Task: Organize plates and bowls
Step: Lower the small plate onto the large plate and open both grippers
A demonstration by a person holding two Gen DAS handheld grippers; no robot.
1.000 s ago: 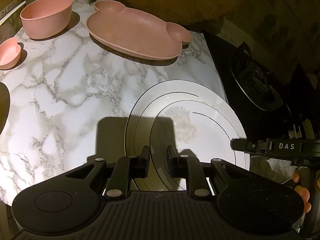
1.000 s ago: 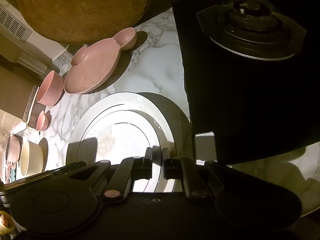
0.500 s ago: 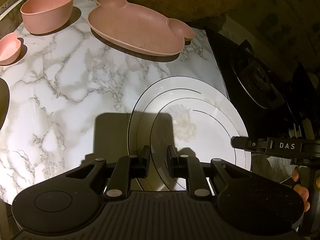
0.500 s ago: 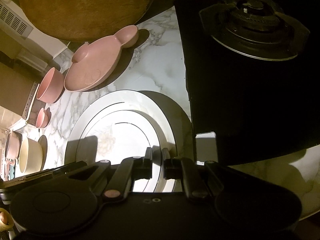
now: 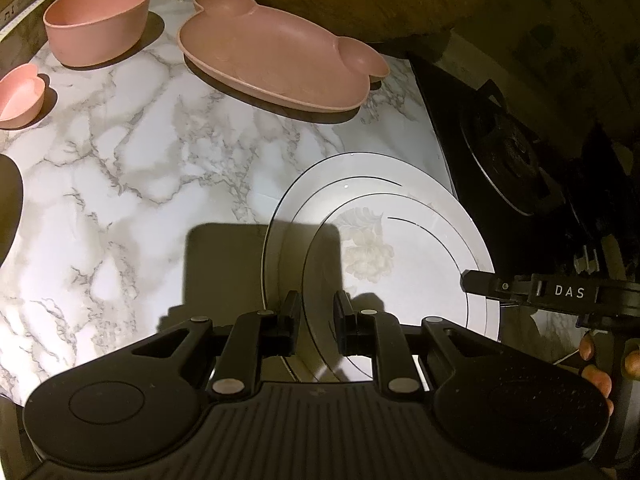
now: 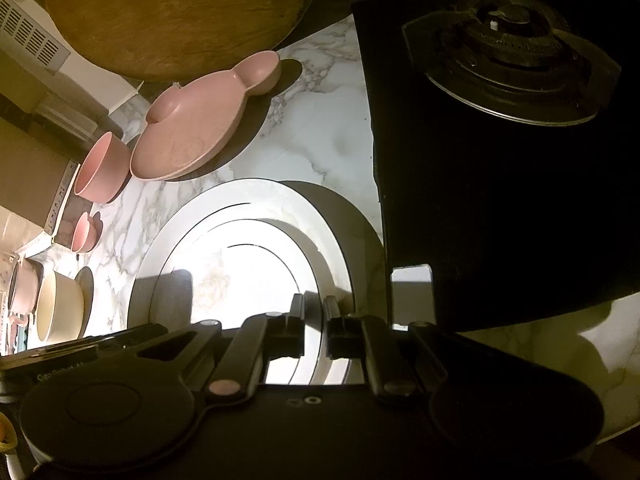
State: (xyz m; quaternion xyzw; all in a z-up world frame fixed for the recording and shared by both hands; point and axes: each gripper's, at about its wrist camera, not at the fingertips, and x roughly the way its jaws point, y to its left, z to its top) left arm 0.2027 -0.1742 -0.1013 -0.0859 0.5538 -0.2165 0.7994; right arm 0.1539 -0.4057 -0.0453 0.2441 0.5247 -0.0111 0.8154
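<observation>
A white plate (image 5: 400, 248) lies flat on the marble surface (image 5: 120, 200), just beside the black hob (image 6: 500, 184). The left claw (image 5: 316, 320) hangs over the plate's near rim, fingers slightly apart, gripping nothing. The right claw (image 6: 314, 328) hangs over the opposite rim, fingers narrowly apart; whether they touch the plate cannot be told.

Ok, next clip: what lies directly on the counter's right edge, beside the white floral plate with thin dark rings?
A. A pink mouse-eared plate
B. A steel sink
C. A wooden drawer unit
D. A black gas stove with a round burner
D: in the right wrist view the black gas stove borders the marble counter just right of the white floral plate.
</observation>
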